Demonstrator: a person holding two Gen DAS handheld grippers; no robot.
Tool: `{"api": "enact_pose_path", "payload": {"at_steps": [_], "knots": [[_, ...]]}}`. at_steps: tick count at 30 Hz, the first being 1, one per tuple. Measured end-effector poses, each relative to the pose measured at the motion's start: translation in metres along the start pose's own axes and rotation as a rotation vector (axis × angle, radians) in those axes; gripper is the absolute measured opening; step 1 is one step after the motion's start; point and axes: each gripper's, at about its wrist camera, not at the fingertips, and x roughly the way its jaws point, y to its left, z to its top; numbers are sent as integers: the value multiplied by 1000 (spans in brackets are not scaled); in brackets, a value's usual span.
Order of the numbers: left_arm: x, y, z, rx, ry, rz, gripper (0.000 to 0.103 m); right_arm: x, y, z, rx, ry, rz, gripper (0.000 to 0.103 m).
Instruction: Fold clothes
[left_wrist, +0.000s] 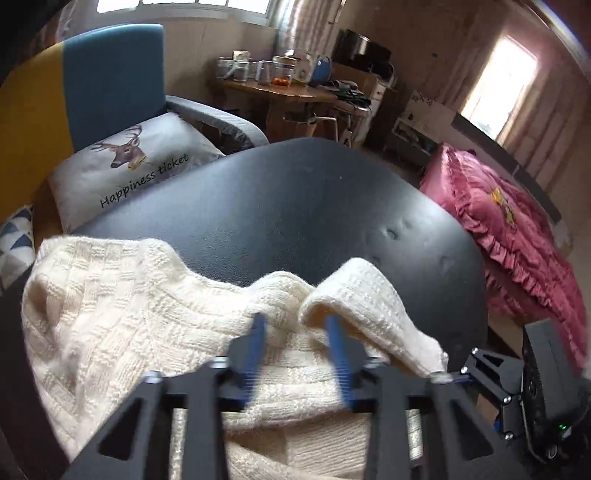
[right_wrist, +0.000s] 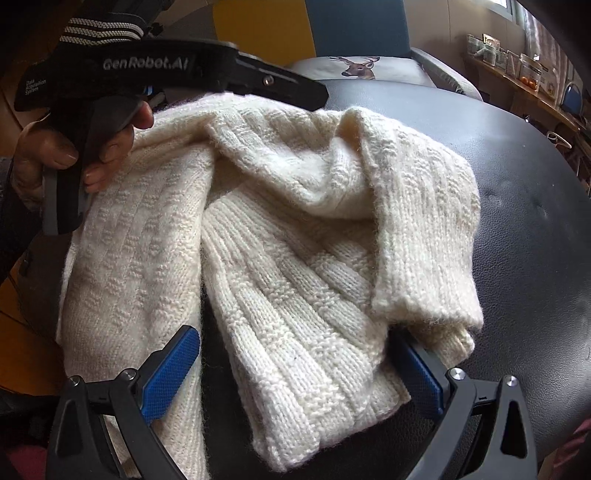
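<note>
Support surface: black leather-look pad (left_wrist: 314, 206), rounded outline, grained finish, w/ a few shallow dimples toward its right side in the left wrist view. One item rests directly on it: cream knit sweater (right_wrist: 295, 240), basket-weave and rib texture, partly folded and bunched. The sweater sits on the near-left portion of the pad; far and right portions are bare. A ribbed cuff (left_wrist: 354, 291) is curled over the sweater body. The hem end (right_wrist: 325, 413) lies flat near the pad's front edge.
</note>
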Motion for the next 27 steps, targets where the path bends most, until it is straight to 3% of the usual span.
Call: {"api": "enact_pose_path", "payload": {"at_steps": [2,6,10,11,12,13,14,20,24,27], "knots": [[8,-12,0,118,27,24,68,-1,-2,-2,-1,-10,12,103],[25,-26,9,248,42,10,68,-3,-5,-5,-16,-29,40,103],[48,-28,21,271,97,-65,67,-5,-11,-9,-22,-48,70,103],[55,-27,22,257,117,-72,58,-6,-12,-9,-21,-53,77,103],[62,-26,23,243,138,-77,46,-6,-14,-10,-19,-59,82,103],[68,-25,25,228,158,-82,17,-6,-16,-10,-19,-63,87,103],[73,-22,25,196,166,-62,12,-6,-17,-11,-17,-66,90,103],[42,-1,22,-38,52,-112,12,-8,-16,-11,2,-53,89,103],[-27,27,7,-248,-136,-132,12,-10,-23,-5,83,-33,110,103],[-90,51,-22,-377,-278,-86,12,-22,-29,-1,149,-63,154,102]]}}
